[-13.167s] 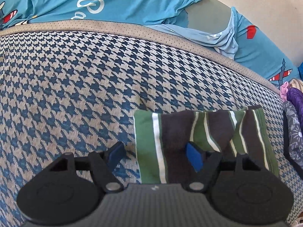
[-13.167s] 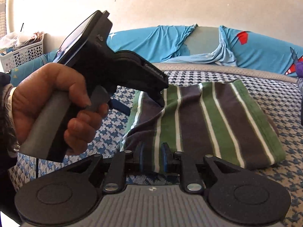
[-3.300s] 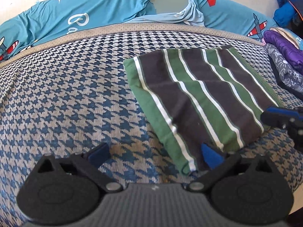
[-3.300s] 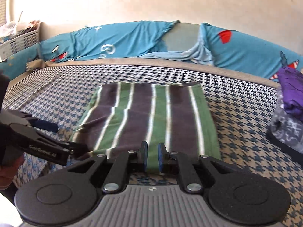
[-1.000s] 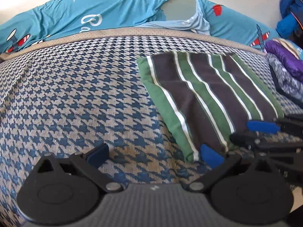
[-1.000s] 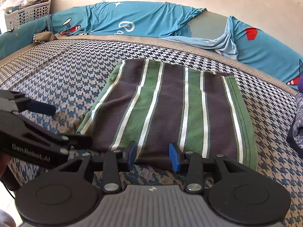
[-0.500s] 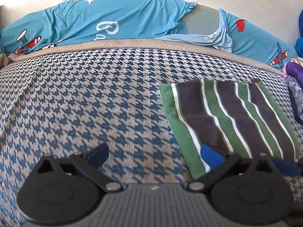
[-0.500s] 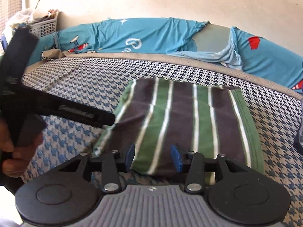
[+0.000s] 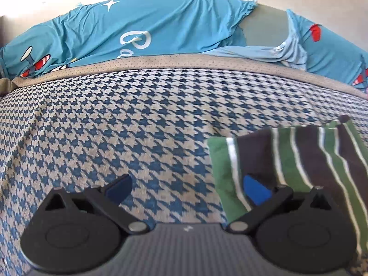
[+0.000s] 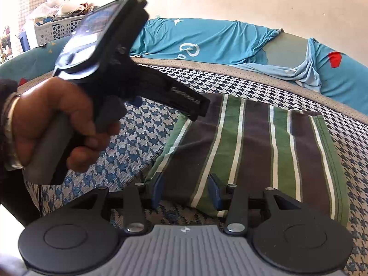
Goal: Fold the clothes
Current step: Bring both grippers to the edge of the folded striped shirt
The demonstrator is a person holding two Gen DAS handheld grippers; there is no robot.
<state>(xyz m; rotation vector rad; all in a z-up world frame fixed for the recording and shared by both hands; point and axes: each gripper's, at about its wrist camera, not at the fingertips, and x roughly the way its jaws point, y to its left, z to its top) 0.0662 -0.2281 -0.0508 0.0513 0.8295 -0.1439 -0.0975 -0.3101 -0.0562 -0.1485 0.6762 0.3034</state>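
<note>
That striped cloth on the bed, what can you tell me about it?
The striped cloth is a soft knit-looking garment in dark brown and green bands split by thin white lines. It is folded into a neat rectangle and lies flat on the houndstooth bedcover. The right gripper, open, straddles its near edge; the left gripper, also open, has one blue pad over its left edge. Neither pinches it.

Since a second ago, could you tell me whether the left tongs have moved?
Yes. The left tongs swung left; the green striped folded cloth now sits further right.
</note>
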